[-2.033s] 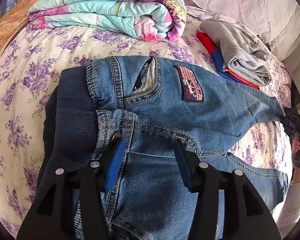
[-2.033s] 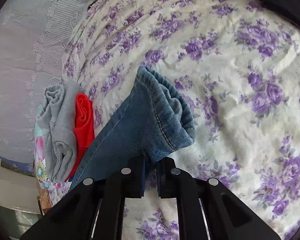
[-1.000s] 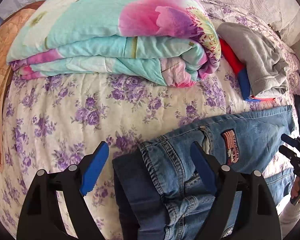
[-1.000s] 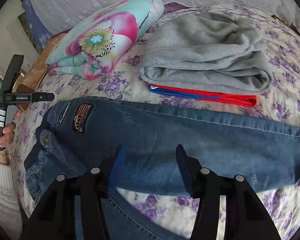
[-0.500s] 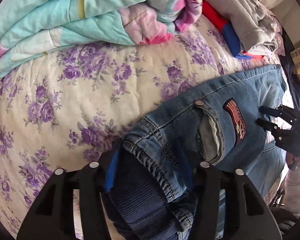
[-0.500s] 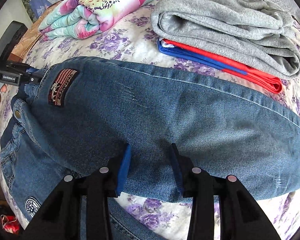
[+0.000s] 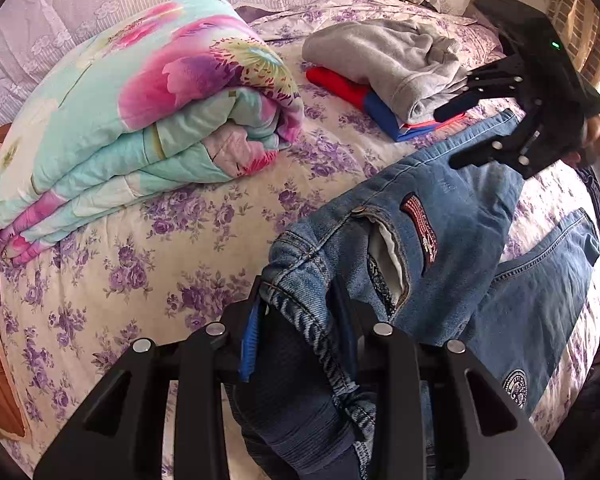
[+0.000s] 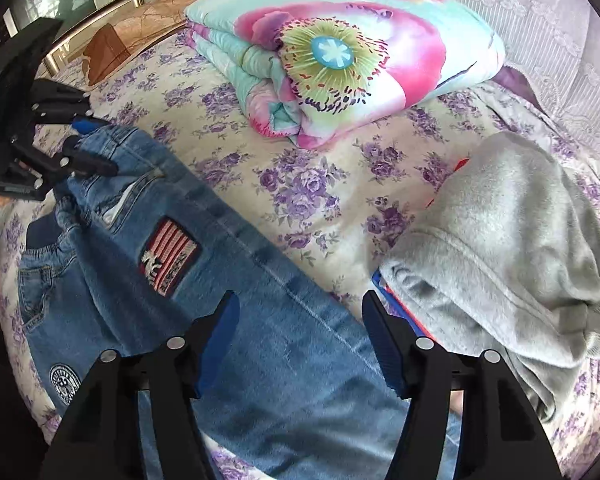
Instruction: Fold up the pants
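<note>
Blue jeans (image 7: 452, 240) with a flag patch (image 7: 420, 224) lie on a purple-flowered bed sheet (image 7: 140, 248). My left gripper (image 7: 296, 320) is shut on the jeans' waistband and lifts it slightly. In the right wrist view the jeans (image 8: 228, 280) run from the waistband at left toward the lower right, with the patch (image 8: 168, 256) facing up. My right gripper (image 8: 300, 340) is open and empty just above the upper leg. It also shows in the left wrist view (image 7: 476, 128), open over the leg. The left gripper shows in the right wrist view (image 8: 88, 148), clamped on the waistband.
A folded floral quilt (image 7: 140, 112) lies at the back left of the bed. A grey sweatshirt (image 8: 512, 248) on red and blue folded clothes (image 7: 364, 96) sits right of the jeans. A wooden bed edge (image 8: 140, 20) runs along the far left.
My left gripper has closed on the waistband and lifted it. My right gripper has opened wider and risen off the leg, shifting toward the waist end.
</note>
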A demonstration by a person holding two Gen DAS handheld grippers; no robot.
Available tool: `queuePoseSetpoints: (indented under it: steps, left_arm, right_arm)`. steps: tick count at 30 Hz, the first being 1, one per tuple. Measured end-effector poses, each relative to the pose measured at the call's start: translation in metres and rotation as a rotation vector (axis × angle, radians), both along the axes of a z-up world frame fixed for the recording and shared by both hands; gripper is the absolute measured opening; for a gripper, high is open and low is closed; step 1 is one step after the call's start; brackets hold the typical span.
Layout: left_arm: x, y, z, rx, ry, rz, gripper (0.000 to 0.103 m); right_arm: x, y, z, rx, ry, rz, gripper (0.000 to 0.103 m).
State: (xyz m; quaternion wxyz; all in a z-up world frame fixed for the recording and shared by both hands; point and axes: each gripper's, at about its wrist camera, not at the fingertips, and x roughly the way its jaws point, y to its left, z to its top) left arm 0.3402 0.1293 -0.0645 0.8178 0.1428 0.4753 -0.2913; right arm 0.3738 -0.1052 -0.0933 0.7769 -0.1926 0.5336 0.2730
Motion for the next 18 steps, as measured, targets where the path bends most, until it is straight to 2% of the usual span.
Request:
queuePoseSetpoints:
  steps: [2, 5, 7, 8, 10, 12, 13, 14, 15, 18]
  left_arm:
    - [-0.006, -0.001, 0.000, -0.012, -0.009, -0.004, 0.032]
    - [-0.012, 0.002, 0.005, -0.043, -0.022, -0.022, 0.032]
    - [-0.015, 0.002, 0.008, -0.062, -0.034, -0.041, 0.032]
    - [-0.017, 0.003, 0.009, -0.068, -0.039, -0.049, 0.032]
    - [-0.017, 0.003, 0.008, -0.078, -0.040, -0.052, 0.032]
    - [-0.012, 0.005, 0.003, -0.083, -0.026, -0.038, 0.032]
    - [-0.009, 0.005, 0.000, -0.080, -0.020, -0.029, 0.032]
    - [-0.006, 0.006, -0.002, -0.076, -0.015, -0.021, 0.032]
    - [-0.002, 0.005, -0.005, -0.068, -0.009, -0.008, 0.032]
    - [0.018, 0.006, -0.012, -0.037, 0.006, 0.038, 0.033]
  right_arm:
    - [0.014, 0.005, -0.009, 0.002, 0.044, 0.027, 0.053]
    - [0.027, 0.012, -0.020, 0.067, 0.174, 0.104, 0.053]
    - [0.035, 0.015, -0.025, 0.088, 0.219, 0.146, 0.053]
    - [0.037, 0.016, -0.028, 0.096, 0.233, 0.158, 0.055]
    - [0.046, 0.016, -0.041, 0.118, 0.330, 0.175, 0.062]
    - [0.046, 0.016, -0.057, 0.074, 0.394, 0.171, 0.062]
    - [0.045, 0.016, -0.064, 0.050, 0.385, 0.157, 0.054]
    - [0.040, 0.016, -0.064, 0.051, 0.369, 0.159, 0.024]
    - [0.033, 0.017, -0.060, 0.055, 0.332, 0.176, 0.016]
    - [0.019, 0.015, -0.039, 0.040, 0.165, 0.168, 0.014]
